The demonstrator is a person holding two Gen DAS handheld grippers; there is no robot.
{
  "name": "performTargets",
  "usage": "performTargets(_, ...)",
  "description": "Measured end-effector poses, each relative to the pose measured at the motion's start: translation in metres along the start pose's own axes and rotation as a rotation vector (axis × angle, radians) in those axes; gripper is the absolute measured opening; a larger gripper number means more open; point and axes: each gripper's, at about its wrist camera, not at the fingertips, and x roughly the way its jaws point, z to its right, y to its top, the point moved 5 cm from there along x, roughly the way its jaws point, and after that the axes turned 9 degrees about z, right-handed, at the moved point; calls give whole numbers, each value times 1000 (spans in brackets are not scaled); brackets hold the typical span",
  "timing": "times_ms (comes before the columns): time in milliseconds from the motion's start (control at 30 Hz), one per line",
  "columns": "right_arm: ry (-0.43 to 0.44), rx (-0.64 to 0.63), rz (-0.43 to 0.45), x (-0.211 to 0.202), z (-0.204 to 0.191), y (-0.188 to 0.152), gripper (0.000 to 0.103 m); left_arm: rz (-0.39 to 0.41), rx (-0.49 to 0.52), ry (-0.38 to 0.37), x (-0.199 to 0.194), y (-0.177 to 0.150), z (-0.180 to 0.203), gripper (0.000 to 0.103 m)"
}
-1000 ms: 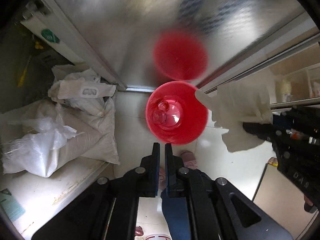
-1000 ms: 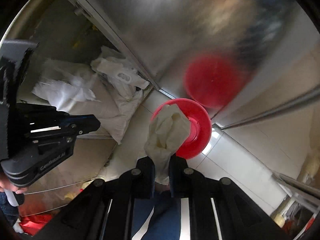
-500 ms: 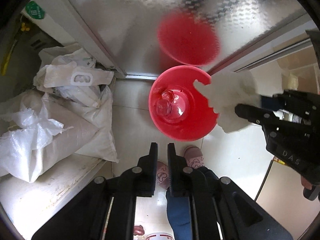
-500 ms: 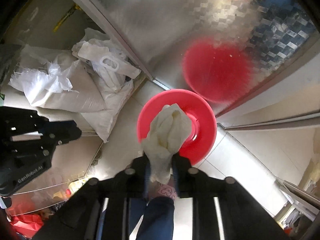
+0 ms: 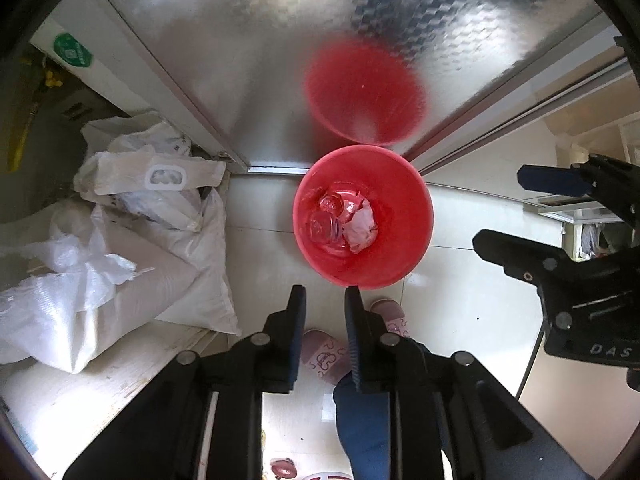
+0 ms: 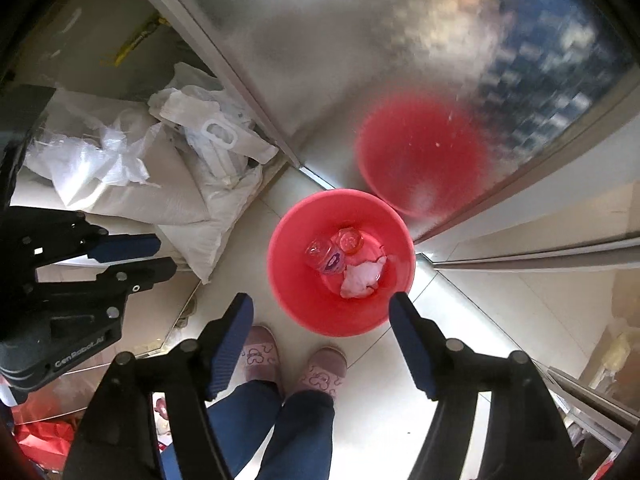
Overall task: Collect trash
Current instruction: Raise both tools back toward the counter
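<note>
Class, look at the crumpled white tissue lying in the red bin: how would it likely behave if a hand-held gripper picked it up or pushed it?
The crumpled tissue looks soft and creased, so it would probably flop and deform rather than hold its shape. It seems thin, so likely very light. Lying loose in the red bin beside clear plastic cups, it would probably slide or bunch up under a push.

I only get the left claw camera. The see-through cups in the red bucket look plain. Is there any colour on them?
Observer: Yes. The right wrist view shows a purple label on one clear plastic cup in the round red plastic bucket, beside the crumpled white tissue.
Operator: Is the right claw holding something?
Observer: No. The right claw is wide open with nothing between its fingers.
Operator: Anything else red?
Observer: A crumpled red thing, maybe a bag, lies low on the left.
</note>
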Motion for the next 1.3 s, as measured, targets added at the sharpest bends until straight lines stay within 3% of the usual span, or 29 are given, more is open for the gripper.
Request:
performTargets(267,1,-34,60,-98,-27,21,68,90,35,31,-118,11,3,21)
performTargets(600,12,-54,231,-261,-50,58,75,235,-18,58,-290,19,11,27)
performTargets(700,20,-53,290,-301,-56,66,75,284,-4,82,-327,22,14,35)
performTargets(867,17,-44,383,-343,-64,81,76,351,-36,95,-369,30,9,39)
performTargets(967,19,-56,446,-363,-67,91,76,397,-61,109,-390,35,1,51)
performTargets(1033,14,-82,473,-372,-73,99,76,431,-61,125,-402,39,-3,65)
performTargets(1100,6,-104,497,-382,-74,109,76,446,-64,140,-408,45,-8,71)
performTargets(1233,9,-108,533,-390,-73,133,89,463,-60,165,-423,62,-20,79)
performTargets(1300,17,-114,537,-388,-73,146,89,477,-66,167,-429,74,-28,79)
